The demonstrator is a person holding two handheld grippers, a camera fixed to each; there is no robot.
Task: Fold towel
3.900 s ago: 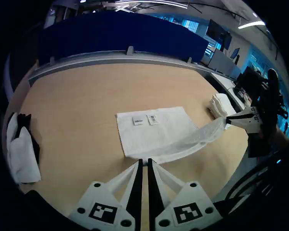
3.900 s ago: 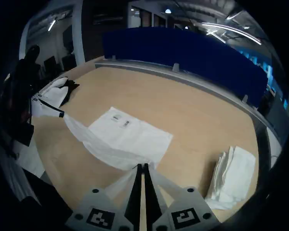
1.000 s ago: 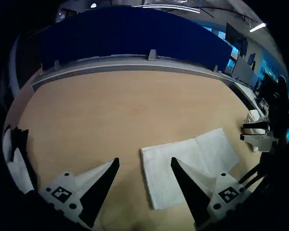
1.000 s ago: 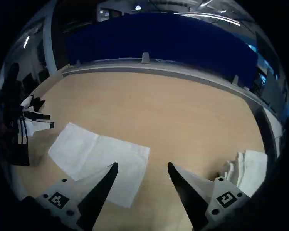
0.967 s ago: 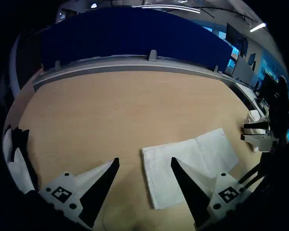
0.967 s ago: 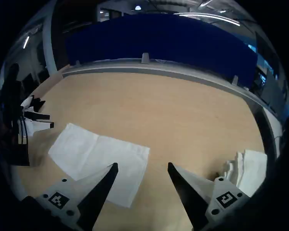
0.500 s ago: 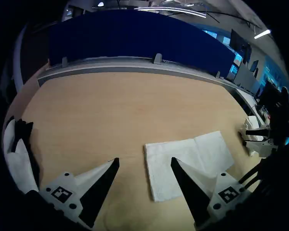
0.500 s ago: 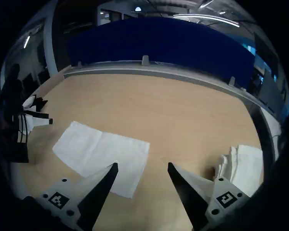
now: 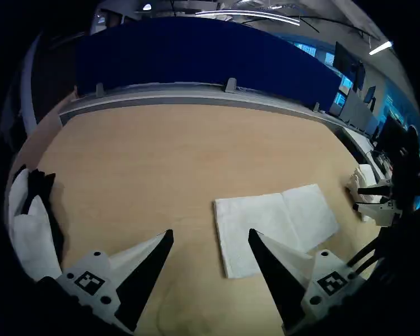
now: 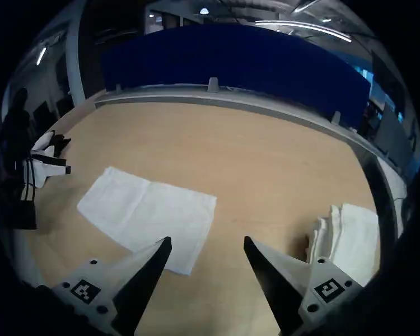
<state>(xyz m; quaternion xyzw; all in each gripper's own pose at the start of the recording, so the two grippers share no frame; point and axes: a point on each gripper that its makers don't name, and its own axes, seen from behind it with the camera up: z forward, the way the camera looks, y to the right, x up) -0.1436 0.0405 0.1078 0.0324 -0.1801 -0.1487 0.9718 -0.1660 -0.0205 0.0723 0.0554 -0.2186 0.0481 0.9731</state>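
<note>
A white towel (image 9: 271, 221) lies flat on the wooden table (image 9: 154, 157), folded over, with a crease across it. In the right gripper view the same towel (image 10: 145, 213) lies left of centre. My left gripper (image 9: 210, 238) is open above the table, its right finger over the towel's near edge. My right gripper (image 10: 205, 243) is open too, its left finger over the towel's near corner. Neither holds anything. The right gripper (image 9: 375, 201) appears far right in the left gripper view, and the left gripper (image 10: 45, 162) far left in the right gripper view.
A stack of folded white towels (image 10: 347, 238) sits at the table's right end. White and black cloths (image 9: 28, 224) lie at the left end. A blue partition (image 9: 199, 53) with a grey rail runs along the table's far side.
Both grippers were shut on the towel's corners 3.9 s ago; they are now open and the towel lies folded. Over the last second both views drew back slightly from the towel.
</note>
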